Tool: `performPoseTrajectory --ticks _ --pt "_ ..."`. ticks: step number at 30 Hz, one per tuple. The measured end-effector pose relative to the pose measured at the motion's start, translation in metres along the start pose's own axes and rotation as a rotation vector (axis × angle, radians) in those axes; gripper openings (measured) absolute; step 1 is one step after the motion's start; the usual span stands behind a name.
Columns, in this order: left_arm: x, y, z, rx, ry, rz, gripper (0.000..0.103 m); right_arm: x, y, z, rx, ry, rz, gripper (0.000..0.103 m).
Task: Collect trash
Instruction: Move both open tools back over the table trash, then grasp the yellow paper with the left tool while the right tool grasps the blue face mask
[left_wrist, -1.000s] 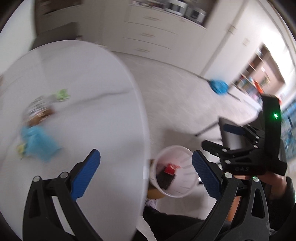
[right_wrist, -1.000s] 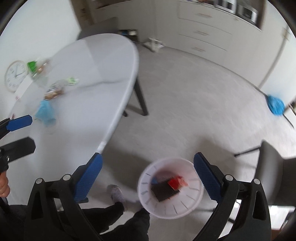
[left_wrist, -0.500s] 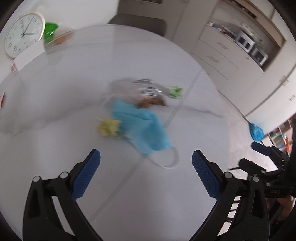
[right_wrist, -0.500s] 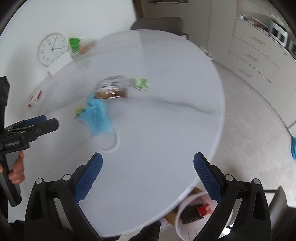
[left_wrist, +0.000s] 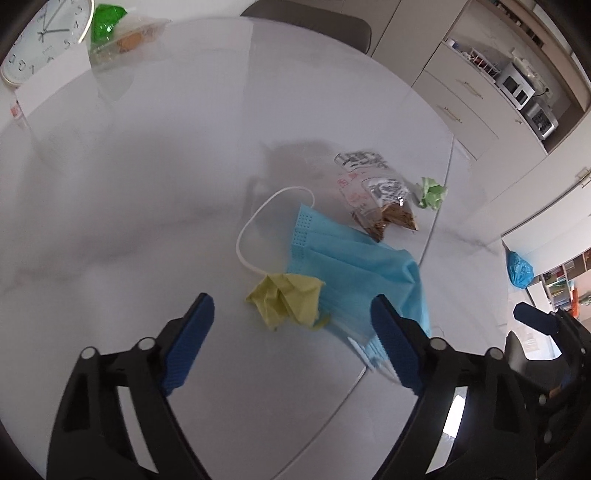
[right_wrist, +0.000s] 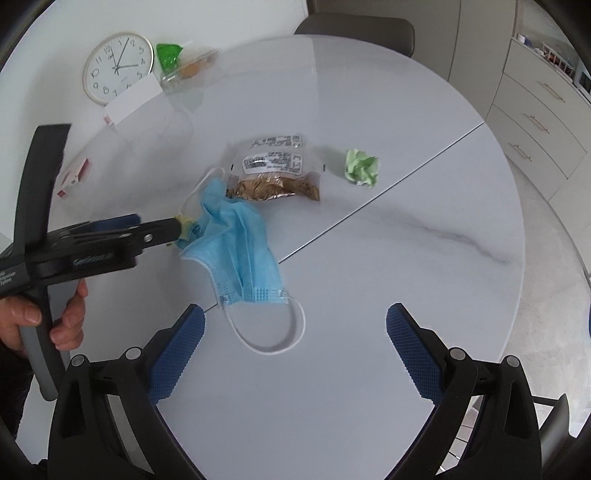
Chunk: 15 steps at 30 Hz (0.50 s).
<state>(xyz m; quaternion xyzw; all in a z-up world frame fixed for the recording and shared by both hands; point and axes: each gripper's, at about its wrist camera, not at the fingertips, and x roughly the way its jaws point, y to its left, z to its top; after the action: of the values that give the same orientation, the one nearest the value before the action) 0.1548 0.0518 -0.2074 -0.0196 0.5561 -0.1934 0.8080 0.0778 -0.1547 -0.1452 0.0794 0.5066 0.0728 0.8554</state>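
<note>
Yellow wad (left_wrist: 286, 301) is framed by the spread-wide left gripper (left_wrist: 291, 317), right gripper (right_wrist: 295, 332) likewise released; mask (left_wrist: 354, 273) overlaps it and may be snagged.

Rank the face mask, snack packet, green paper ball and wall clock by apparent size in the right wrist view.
1. blue face mask
2. snack packet and wall clock: look alike, and the clock stands farther off, so unranked
3. green paper ball

I see a round white marble table (right_wrist: 406, 229), wall clock (right_wrist: 117, 67) at 11 o'clock, beige drawers (right_wrist: 543, 122) at 2.
</note>
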Motion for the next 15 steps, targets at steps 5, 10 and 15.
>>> performPoseTrajectory --ticks 5,10,15 --pt "0.018 0.004 0.001 -0.010 0.030 -0.007 0.063 0.012 0.002 0.006 -0.005 0.015 0.007 0.098" --pt "0.023 0.008 -0.001 -0.022 0.030 -0.014 0.049 0.022 0.006 0.017 -0.034 0.018 0.017 0.098" --pt "0.022 0.010 -0.002 -0.042 0.012 -0.034 0.047 0.033 0.011 0.031 -0.065 0.008 0.047 0.097"
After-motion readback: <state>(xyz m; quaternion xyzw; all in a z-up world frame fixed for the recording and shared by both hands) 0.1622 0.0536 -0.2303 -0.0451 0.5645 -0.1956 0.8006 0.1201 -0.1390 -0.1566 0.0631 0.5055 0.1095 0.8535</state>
